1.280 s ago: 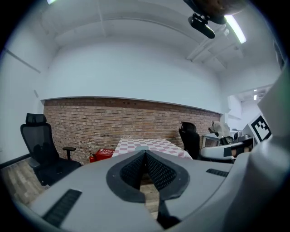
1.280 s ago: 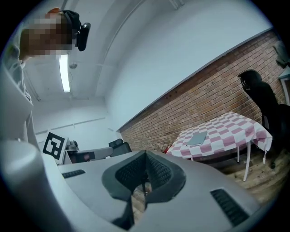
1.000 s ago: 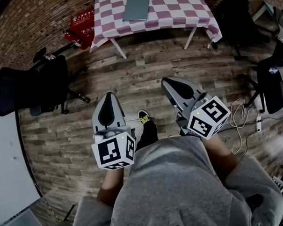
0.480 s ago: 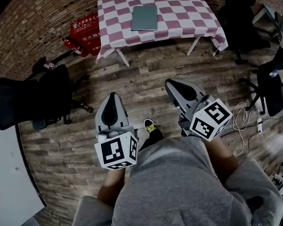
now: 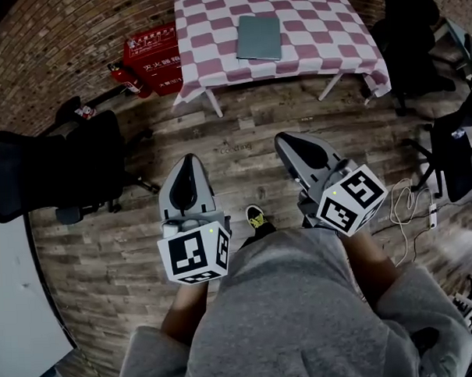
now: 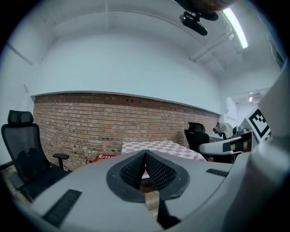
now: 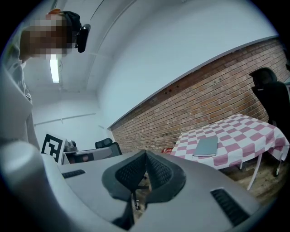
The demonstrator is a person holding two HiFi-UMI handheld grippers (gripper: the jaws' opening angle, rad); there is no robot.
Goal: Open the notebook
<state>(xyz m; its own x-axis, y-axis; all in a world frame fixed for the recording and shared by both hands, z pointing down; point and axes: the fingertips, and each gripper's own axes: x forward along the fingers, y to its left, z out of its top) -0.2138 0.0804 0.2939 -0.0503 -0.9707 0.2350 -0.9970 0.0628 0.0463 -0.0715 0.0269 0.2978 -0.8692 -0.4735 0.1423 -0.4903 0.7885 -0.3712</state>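
Well ahead on checked table, notebook closed; left tongs, right tongs pressed together, empty.

The table with the notebook has drawn nearer, sitting lower and further right in the head view.

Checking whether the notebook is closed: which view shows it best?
The head view: it looks down on the whole cover of the notebook, flat and closed on the checkered table. The right gripper view shows it at a low slant. The left gripper view shows only the table.
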